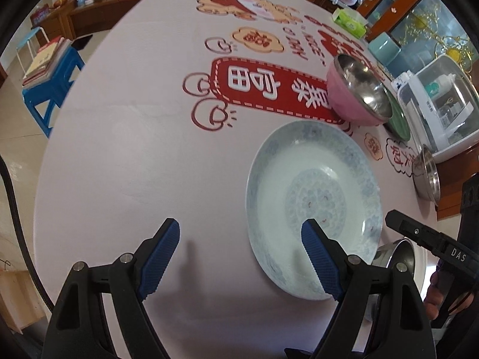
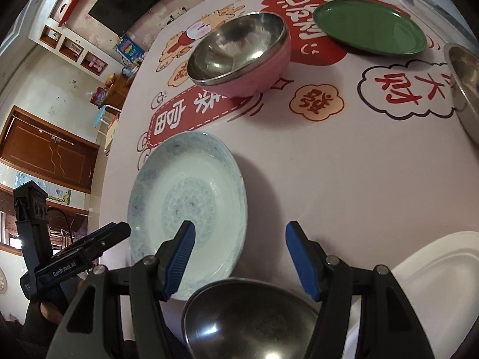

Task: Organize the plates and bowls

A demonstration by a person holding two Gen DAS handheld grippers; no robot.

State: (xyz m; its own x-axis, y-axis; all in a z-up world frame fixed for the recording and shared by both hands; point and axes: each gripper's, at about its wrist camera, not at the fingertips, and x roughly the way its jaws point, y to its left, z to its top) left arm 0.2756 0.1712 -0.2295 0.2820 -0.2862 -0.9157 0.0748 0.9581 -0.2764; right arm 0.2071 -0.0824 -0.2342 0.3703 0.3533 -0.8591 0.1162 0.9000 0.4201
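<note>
Left gripper [image 1: 239, 233]: jaws apart, nothing between the pads; its right finger [image 1: 317, 257] hangs over the near part of the patterned plate [image 1: 314, 179], its left finger over bare tablecloth [image 1: 119, 149]; contact with the plate cannot be told. Right gripper [image 2: 239, 236]: jaws apart, nothing clamped; its left finger [image 2: 179, 257] stands over the same plate, its right finger over bare cloth; a steel bowl [image 2: 248, 317] lies below and between its arms at the near edge of the table. Patterned plate sits upright on the cloth near the near edge, to the left of the steel bowl in the right wrist view. White plate [image 2: 443, 272] lies at the near right, just beside the steel bowl. Pink bowl [image 2: 239, 56] with a steel lining stands further in, toward the middle of the table, well apart from the patterned plate; green plate [image 2: 371, 27] lies beyond it to the right. Second steel bowl [image 2: 464, 86] sits at the right edge. Plastic box [image 1: 443, 110] stands past the green plate at the far right edge.
</note>
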